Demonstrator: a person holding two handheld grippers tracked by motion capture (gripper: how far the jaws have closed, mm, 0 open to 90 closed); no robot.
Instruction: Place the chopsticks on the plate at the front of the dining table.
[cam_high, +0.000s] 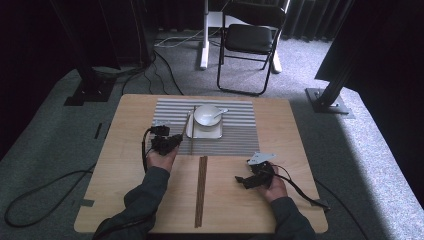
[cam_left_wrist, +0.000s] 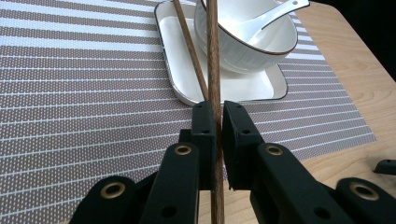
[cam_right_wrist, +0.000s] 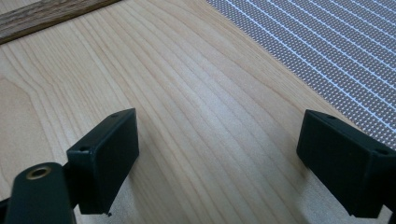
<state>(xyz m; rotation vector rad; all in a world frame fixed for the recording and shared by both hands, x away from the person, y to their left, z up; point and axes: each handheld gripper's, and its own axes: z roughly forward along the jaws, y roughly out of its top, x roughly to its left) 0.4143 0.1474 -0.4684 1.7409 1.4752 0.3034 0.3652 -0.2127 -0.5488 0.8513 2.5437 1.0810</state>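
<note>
A brown chopstick (cam_left_wrist: 213, 56) is clamped between the black jaws of my left gripper (cam_left_wrist: 218, 109) and runs forward over the rim of a white bowl (cam_left_wrist: 247, 42). In the bowl lies a white spoon (cam_left_wrist: 275, 14). The bowl stands on a white rectangular tray (cam_left_wrist: 173, 60), and a second chopstick (cam_left_wrist: 191, 46) rests along the tray's left side. In the high view my left gripper (cam_high: 175, 141) sits just left of the tray (cam_high: 205, 134). My right gripper (cam_high: 245, 180) is held open over bare wood, nothing between its jaws (cam_right_wrist: 215, 158).
A striped placemat (cam_high: 235, 135) lies under the tray at the far middle of the wooden table (cam_high: 125, 200). A long dark wooden strip (cam_high: 201, 190) lies lengthwise on the near half of the table, between my hands. A folding chair (cam_high: 250, 40) stands beyond the table.
</note>
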